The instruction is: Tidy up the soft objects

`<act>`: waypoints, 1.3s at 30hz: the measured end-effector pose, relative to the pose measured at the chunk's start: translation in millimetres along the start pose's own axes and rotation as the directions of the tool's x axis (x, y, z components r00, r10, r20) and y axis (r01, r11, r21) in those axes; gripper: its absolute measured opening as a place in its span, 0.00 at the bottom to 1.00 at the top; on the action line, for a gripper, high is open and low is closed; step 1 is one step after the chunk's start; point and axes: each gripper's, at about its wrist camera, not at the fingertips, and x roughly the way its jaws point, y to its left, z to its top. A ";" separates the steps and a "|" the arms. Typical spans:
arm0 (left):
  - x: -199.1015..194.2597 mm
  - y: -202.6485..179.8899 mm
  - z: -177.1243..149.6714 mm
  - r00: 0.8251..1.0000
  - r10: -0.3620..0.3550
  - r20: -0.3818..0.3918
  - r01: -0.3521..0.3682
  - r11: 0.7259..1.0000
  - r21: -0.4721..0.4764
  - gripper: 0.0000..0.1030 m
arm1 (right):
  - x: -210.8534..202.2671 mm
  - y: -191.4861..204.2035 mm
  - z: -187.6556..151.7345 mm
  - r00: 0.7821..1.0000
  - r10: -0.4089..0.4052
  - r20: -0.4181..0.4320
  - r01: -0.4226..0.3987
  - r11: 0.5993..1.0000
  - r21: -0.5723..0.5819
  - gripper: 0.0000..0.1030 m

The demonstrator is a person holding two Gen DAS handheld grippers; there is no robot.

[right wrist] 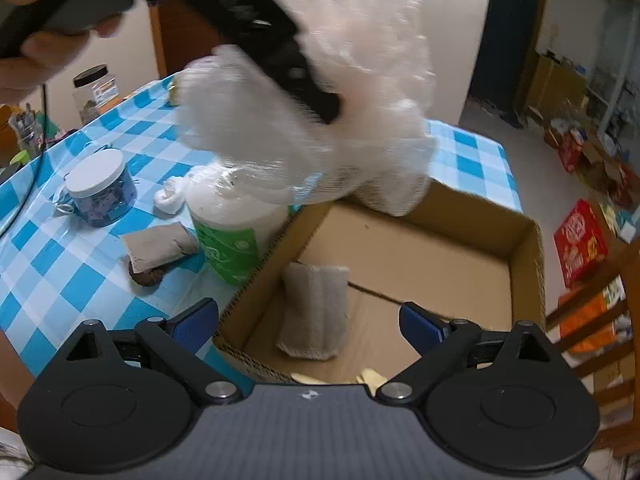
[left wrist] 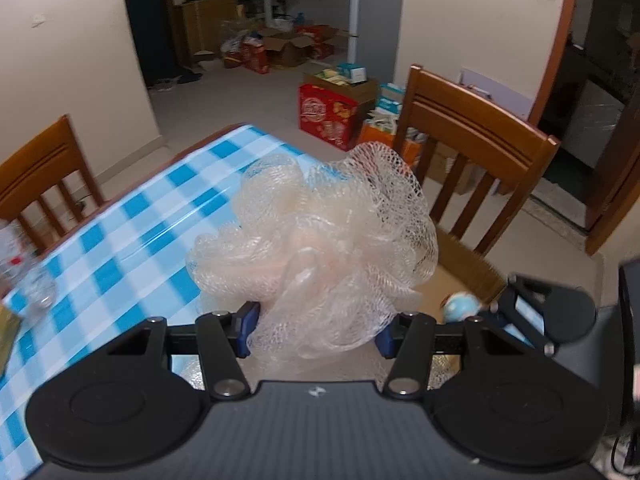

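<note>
My left gripper [left wrist: 316,330] is shut on a pale pink mesh bath sponge [left wrist: 320,236] and holds it in the air over the table edge and the box. In the right wrist view the sponge [right wrist: 360,80] hangs blurred above the far side of the open cardboard box [right wrist: 524,248], with the left gripper [right wrist: 316,96] clamped on it. My right gripper [right wrist: 310,322] is open and empty over the near edge of the box. A folded beige cloth [right wrist: 316,312] lies in the box. A grey cloth roll [right wrist: 156,248] and a white soft wad [right wrist: 170,196] lie on the checked tablecloth [right wrist: 60,264].
A green-and-white wipes tub [right wrist: 232,236], a white-lidded jar [right wrist: 100,188] and a black-lidded jar [right wrist: 96,92] stand on the table left of the box. A small blue ball [left wrist: 460,306] lies in the box. Wooden chairs [left wrist: 472,160] stand by the table.
</note>
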 end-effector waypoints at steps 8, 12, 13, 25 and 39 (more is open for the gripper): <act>68.4 -36.2 39.5 0.997 -0.081 -0.003 0.081 0.997 0.015 0.71 | -15.9 -28.6 -19.1 0.999 -0.049 0.016 0.047 0.996 0.074 0.99; 94.8 -50.1 50.8 0.998 -0.056 0.025 0.056 0.998 0.018 0.95 | -20.0 -41.3 -27.2 0.997 -0.075 0.015 0.073 0.992 0.106 1.00; 98.0 -52.1 51.6 0.999 -0.034 0.042 0.033 0.999 0.022 0.96 | -20.6 -44.1 -28.6 0.997 -0.079 0.014 0.077 0.991 0.113 1.00; 75.0 -46.9 34.9 0.999 0.009 0.039 -0.010 1.000 0.015 0.96 | -15.5 -53.7 -28.7 0.996 -0.094 0.001 0.093 0.983 0.156 1.00; -16.6 -24.9 -50.3 0.981 0.154 0.118 -0.136 0.979 -0.151 0.97 | -22.2 -20.4 -12.0 0.995 -0.096 0.031 0.092 0.989 0.115 1.00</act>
